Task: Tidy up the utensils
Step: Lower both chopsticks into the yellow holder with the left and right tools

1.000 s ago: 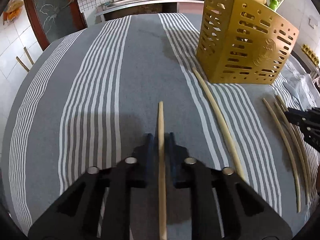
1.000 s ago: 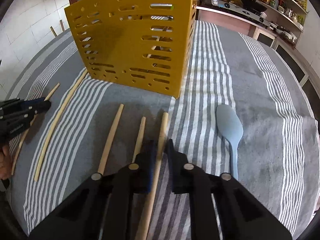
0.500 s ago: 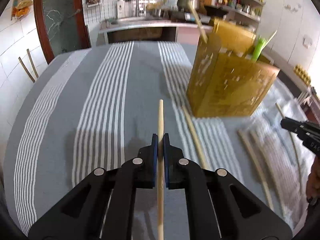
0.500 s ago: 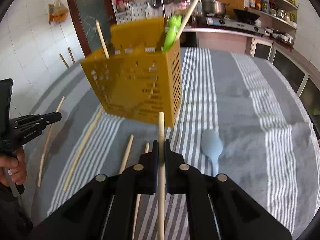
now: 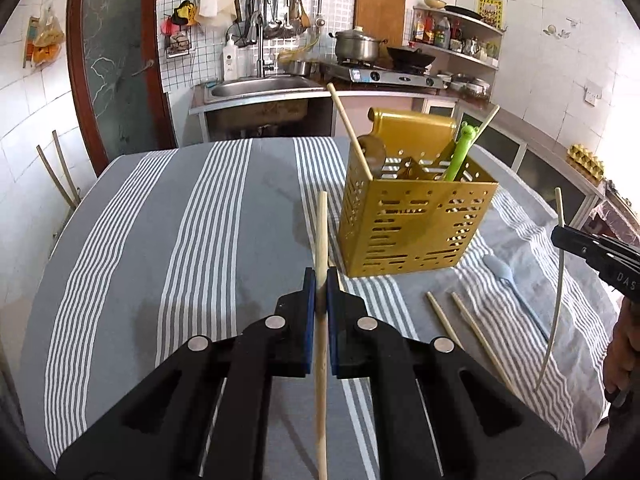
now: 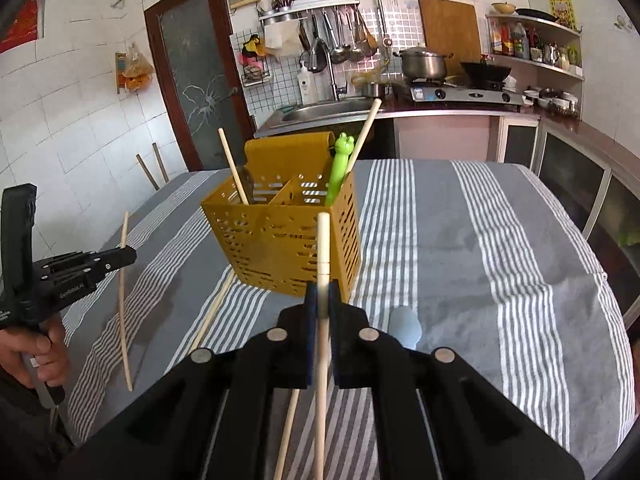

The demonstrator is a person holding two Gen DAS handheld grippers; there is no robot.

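Each gripper, left and right, pinches one wooden chopstick lengthwise (tips forward), raised near the yellow utensil holder.

Cut-off and hidden parts
Both held chopsticks' lower ends leave the frame; the blue spoon is half-hidden behind the right hand-held gripper.

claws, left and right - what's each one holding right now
Left claw: closed on a chopstick, lifted.
Right claw: closed on another chopstick, lifted.
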